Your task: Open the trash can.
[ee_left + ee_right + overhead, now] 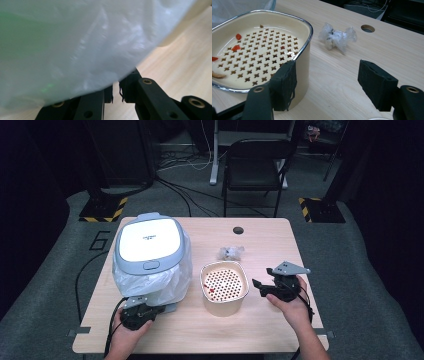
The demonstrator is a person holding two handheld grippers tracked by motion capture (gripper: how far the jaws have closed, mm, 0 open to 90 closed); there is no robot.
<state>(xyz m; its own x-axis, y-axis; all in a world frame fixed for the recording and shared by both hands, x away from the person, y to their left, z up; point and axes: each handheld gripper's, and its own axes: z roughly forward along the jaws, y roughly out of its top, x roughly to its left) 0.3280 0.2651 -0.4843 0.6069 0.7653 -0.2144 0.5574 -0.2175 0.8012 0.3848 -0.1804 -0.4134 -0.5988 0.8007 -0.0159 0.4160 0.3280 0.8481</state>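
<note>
My left tool (150, 309): black, jaws almost pressed together, a thin gap between the pads, at the lower edge of the bag.
Bag (82, 45): translucent white plastic, crinkled, draped over the bin's body.
My right tool (327, 82): padded black jaws spread wide, one pad just beside the bowl's wall.
Bowl (224, 304): cream, rounded-square, chrome rim, perforated insert with red scraps; mid-counter (260, 320), pale wood grain.
Bin (148, 240): grey-blue, smooth white lid, left of bowl.
Wrapper (337, 37): crumpled clear plastic, beyond the bowl.
</note>
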